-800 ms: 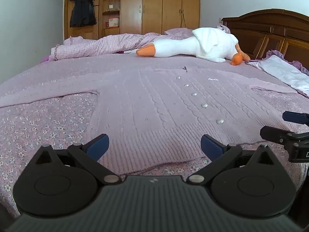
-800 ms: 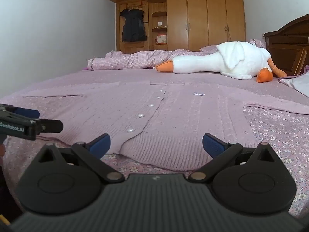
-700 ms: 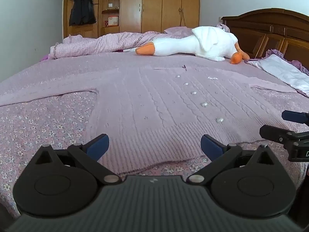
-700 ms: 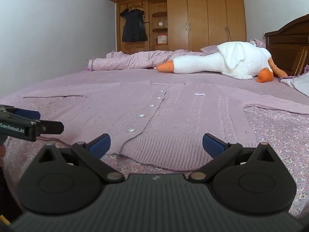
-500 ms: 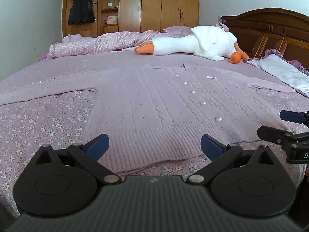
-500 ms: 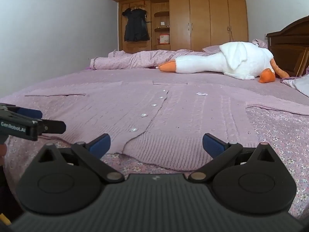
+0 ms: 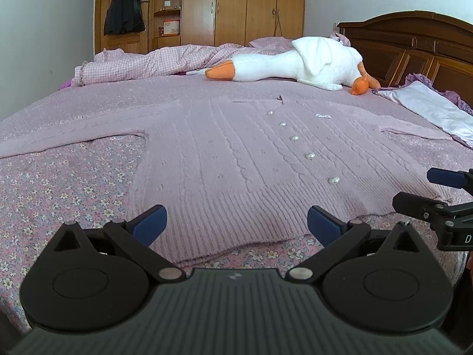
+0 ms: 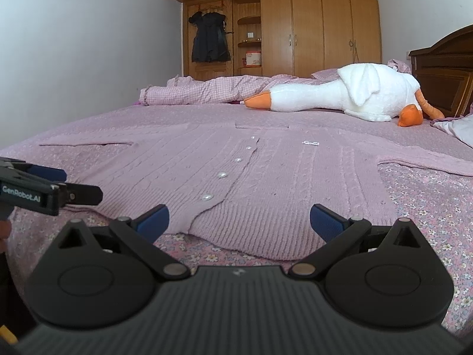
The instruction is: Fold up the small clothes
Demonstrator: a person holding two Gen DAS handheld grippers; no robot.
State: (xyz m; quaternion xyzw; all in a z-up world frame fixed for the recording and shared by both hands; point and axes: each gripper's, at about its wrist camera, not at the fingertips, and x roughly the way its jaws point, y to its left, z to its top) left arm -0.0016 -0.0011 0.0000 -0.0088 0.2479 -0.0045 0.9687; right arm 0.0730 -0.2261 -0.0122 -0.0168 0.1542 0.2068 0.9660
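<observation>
sweater [image 7: 236, 159] lies flat on the bed [image 7: 59, 195], buttons up, with both sleeves spread out to the left and right. its near hem sits just in front of the two grippers.

left gripper [image 7: 235, 224] is open wide, with nothing between its blue fingers [image 7: 149, 223]. it hangs over the near hem, toward the left half of the sweater. right gripper [image 8: 239, 222] is open wide too and holds nothing. it hangs over the near hem, by the line of buttons [image 8: 221, 174].

compared with a moment ago, very little has changed. both grippers have crept a tiny bit closer to the sweater, and the sweater has not moved at all. no fold has been made yet. so i think the job is only at its start, and the grippers are just lining up to grab.

far across the bed lie a white toy goose [image 7: 295, 65] and a checked blanket [image 7: 142, 65], well apart from the sweater. they are not in the way. next, i think each gripper needs to pinch some edge of the soft knit to begin a fold.
</observation>
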